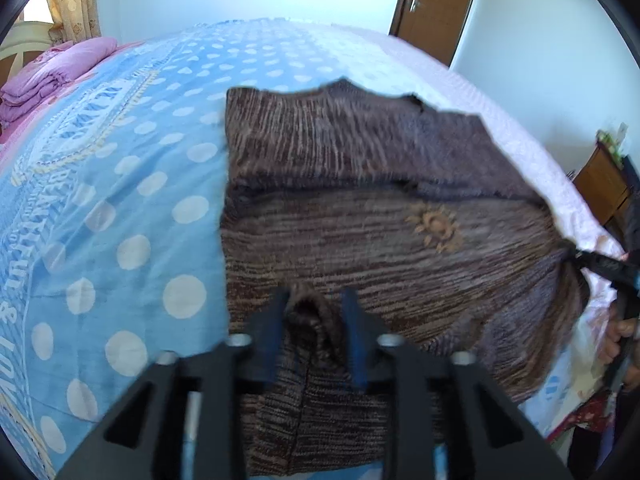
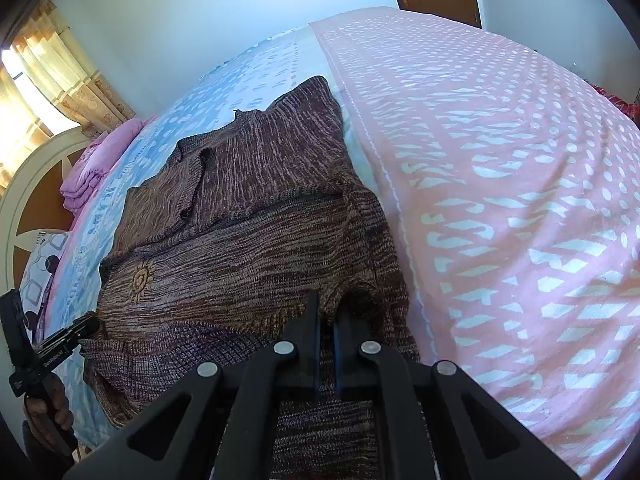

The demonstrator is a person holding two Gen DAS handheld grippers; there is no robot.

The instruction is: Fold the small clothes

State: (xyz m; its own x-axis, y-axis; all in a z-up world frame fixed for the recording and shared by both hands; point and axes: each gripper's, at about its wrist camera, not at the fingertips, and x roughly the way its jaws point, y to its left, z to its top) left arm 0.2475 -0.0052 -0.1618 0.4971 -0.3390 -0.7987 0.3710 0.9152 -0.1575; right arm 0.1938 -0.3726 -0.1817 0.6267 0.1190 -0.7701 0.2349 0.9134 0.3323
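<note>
A brown striped knit sweater [image 1: 360,184] with a tan sun emblem [image 1: 436,228] lies spread on the bed, one part folded over its upper half. My left gripper [image 1: 316,304] stands open at the sweater's near edge; a raised bunch of knit sits between its fingers, and the pads do not press on it. In the right wrist view the same sweater [image 2: 248,216] reaches up to my right gripper [image 2: 328,312], which is shut on a pinch of its near hem. The right gripper [image 1: 600,264] also shows at the sweater's right corner, and the left gripper [image 2: 80,328] at its left corner.
The bed has a blue polka-dot sheet [image 1: 132,216] on the left and a pink patterned cover [image 2: 500,200] on the right. A folded pink blanket [image 1: 52,76] lies by the headboard [image 2: 28,184]. A wooden door [image 1: 436,4] and a low cabinet [image 1: 600,188] stand beyond.
</note>
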